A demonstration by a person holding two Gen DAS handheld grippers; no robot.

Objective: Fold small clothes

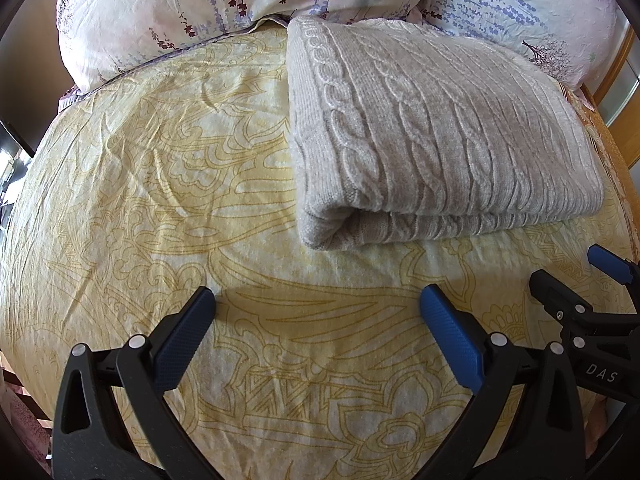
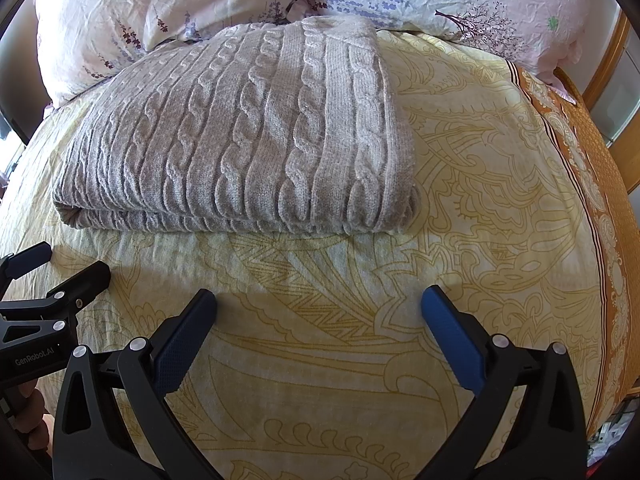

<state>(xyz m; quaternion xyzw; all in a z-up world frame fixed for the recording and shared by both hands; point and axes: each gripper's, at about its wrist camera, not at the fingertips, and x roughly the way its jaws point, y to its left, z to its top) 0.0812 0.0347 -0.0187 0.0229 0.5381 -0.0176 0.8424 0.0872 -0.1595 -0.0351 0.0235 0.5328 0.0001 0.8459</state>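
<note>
A grey-beige cable-knit sweater [image 1: 432, 136] lies folded into a neat rectangle on the yellow patterned bedsheet [image 1: 160, 184], its folded edge facing me. In the right wrist view the same sweater [image 2: 248, 136] sits ahead and to the left. My left gripper [image 1: 318, 300] is open, hovering over bare sheet short of the sweater's near edge. My right gripper [image 2: 319, 300] is open too, over bare sheet in front of the sweater's right half. Nothing is between either pair of fingers. Each gripper shows at the edge of the other's view: the right one [image 1: 576, 280], the left one [image 2: 56, 272].
Two floral pillows [image 1: 224, 4] [image 2: 460, 4] lie against the head of the bed behind the sweater. An orange patterned border [image 2: 592, 168] runs along the bed's right side, with a wooden frame [image 2: 612, 60] beyond. Part of a hand [image 2: 32, 404] shows at lower left.
</note>
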